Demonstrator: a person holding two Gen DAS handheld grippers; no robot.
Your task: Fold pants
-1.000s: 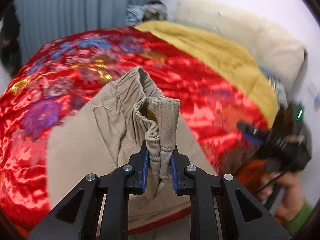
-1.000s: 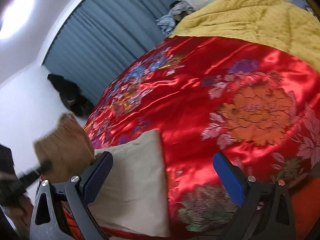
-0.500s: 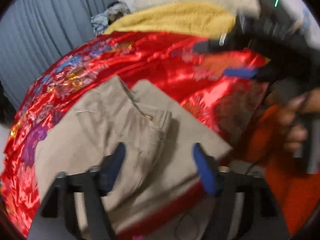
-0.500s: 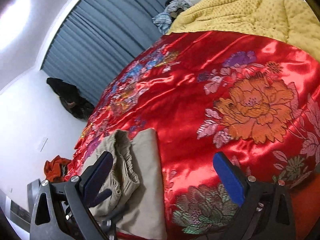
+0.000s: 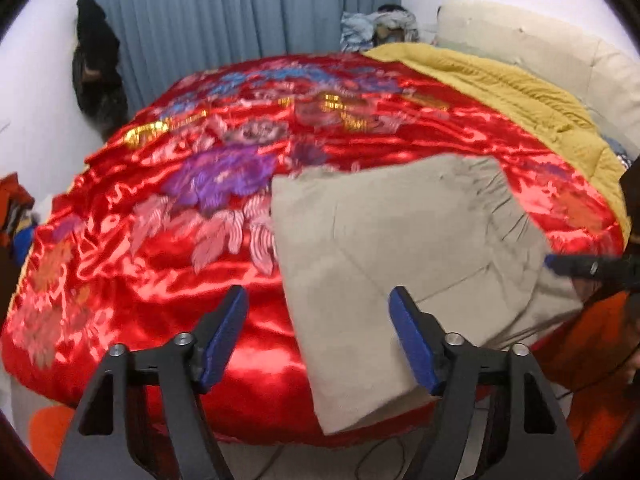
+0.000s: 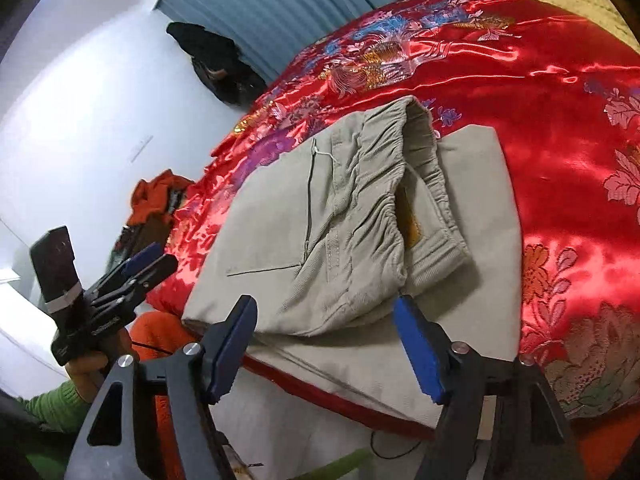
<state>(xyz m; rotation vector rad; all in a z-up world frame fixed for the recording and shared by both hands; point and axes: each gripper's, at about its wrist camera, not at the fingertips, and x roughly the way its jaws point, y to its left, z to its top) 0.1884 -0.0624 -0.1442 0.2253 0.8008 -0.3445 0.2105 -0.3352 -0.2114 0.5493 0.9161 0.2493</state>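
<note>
Beige pants (image 6: 340, 220) lie folded on a red flowered satin bedspread (image 6: 560, 120) at the bed's near edge, the elastic waistband turned over on top of the legs. My right gripper (image 6: 326, 328) hovers just in front of their near edge. Its jaws are closing, and the blue pads press on nothing. In the left wrist view the pants (image 5: 400, 248) lie to the right of centre. My left gripper (image 5: 320, 320) is off their left near corner, its jaws closing and gripping nothing. A hand in a green sleeve holds the left gripper (image 6: 132, 276) at the left of the right wrist view.
A yellow quilt (image 5: 500, 84) and a cream headboard (image 5: 540, 48) fill the far right of the bed. Blue curtains (image 5: 240, 12) hang behind, with dark clothes (image 5: 96, 60) against the wall. An orange cloth (image 6: 160, 196) lies beside the bed. The bed's front edge is just below both grippers.
My left gripper let go of the waistband, which now lies folded over the legs, and swung left. My right gripper moved in to the pants' near edge and its jaws narrowed.
</note>
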